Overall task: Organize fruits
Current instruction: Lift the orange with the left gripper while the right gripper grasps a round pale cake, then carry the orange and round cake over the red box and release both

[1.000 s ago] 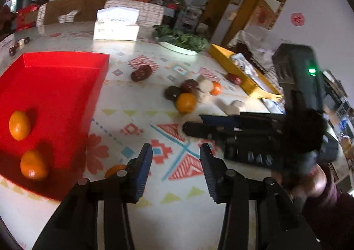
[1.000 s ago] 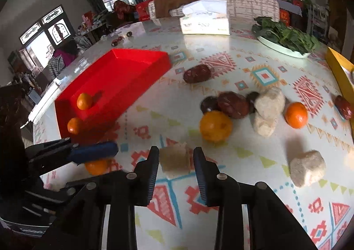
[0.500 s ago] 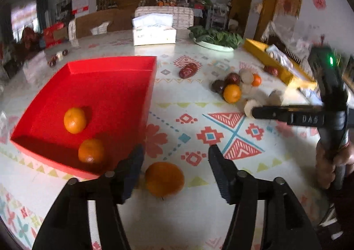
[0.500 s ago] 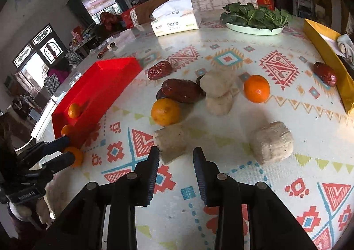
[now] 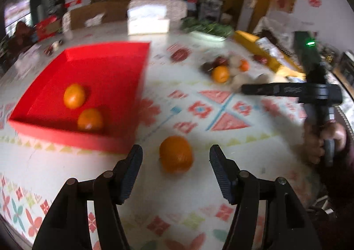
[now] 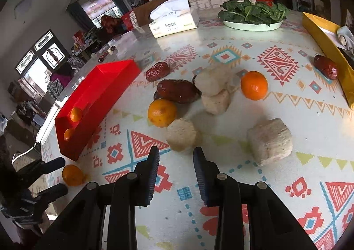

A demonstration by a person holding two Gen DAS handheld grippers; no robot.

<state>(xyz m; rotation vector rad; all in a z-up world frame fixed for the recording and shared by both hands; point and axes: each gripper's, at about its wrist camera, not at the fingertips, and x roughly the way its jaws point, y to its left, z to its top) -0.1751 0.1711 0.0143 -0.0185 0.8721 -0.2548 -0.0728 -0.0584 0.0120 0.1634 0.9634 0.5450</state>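
Left wrist view is showing my left gripper [image 5: 176,161] standing wide open, and the loose orange [image 5: 176,157] is sitting on the table [image 5: 199,205] just ahead of my fingertips, centred between the jaws but not yet touched by either one. The red tray [image 5: 93,77] is lying ahead and to the left of my jaws, with two oranges [image 5: 83,107] already inside it.

I am judging this orange to be light, round and firm, with a skin that gives a little. It looks likely to roll away if one pad reaches it first, so I am planning to take it across its widest part, both pads closing evenly and gently.

My right gripper [image 6: 176,155] is open too, more narrowly, holding nothing. A pale cylindrical chunk [image 6: 181,135] is resting just ahead of its tips, and the pile of dates and oranges [image 6: 177,93] is lying farther forward.
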